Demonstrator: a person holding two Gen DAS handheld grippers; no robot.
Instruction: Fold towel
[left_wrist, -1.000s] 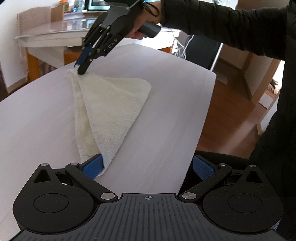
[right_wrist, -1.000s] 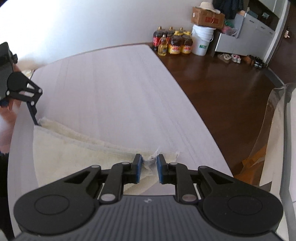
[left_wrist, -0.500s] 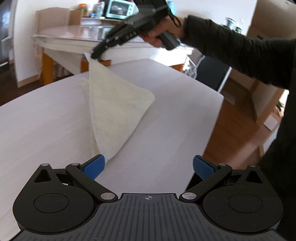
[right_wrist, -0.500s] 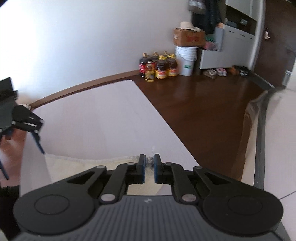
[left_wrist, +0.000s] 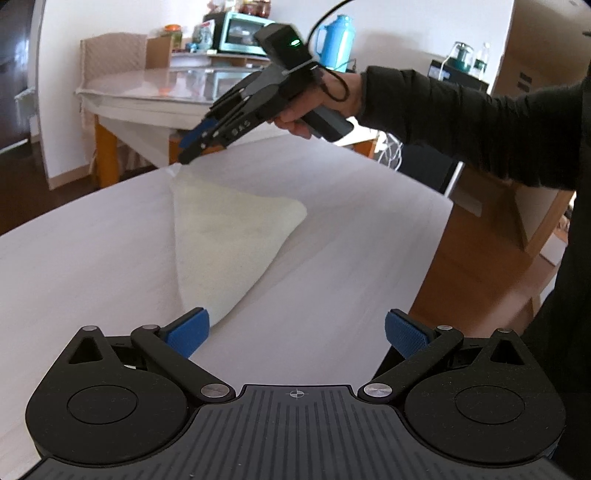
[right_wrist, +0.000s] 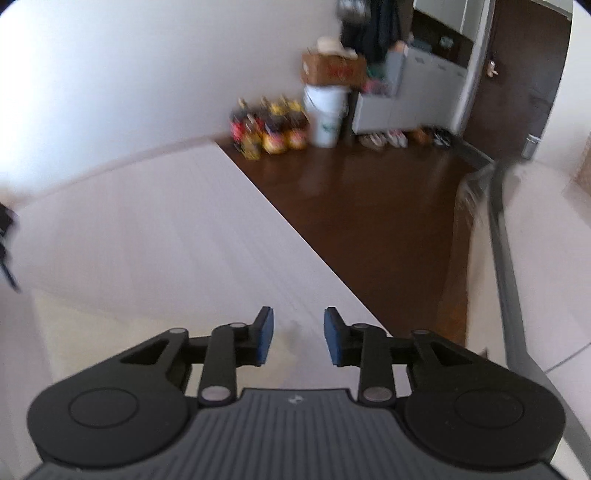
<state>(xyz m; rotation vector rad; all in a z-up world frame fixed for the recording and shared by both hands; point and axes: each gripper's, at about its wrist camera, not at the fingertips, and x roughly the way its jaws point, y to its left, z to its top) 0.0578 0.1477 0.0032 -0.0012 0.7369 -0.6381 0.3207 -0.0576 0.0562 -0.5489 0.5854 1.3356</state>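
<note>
A cream towel (left_wrist: 229, 236) lies folded into a triangle on the white table (left_wrist: 92, 258). Its near tip rests beside the left pad of my left gripper (left_wrist: 295, 330), which stands wide open and empty. My right gripper (left_wrist: 188, 151), held by a hand in a black sleeve, hovers just above the towel's far corner. In the right wrist view the right gripper (right_wrist: 298, 341) has its jaws opening, with the pads apart and nothing pressed between them. The towel (right_wrist: 92, 332) shows blurred below and to the left.
A glass-topped table (left_wrist: 147, 92) with a toaster oven and a blue flask stands behind. The person's sleeved arm (left_wrist: 461, 122) crosses the upper right. The table's edge (right_wrist: 295, 240) drops to dark wood floor, with bottles (right_wrist: 269, 133) and a white bucket (right_wrist: 327, 114) by the wall.
The right gripper lifted the towel's far corner, then let it go; its pads have parted. The towel lies flatter. The left gripper stayed open near the near tip.
</note>
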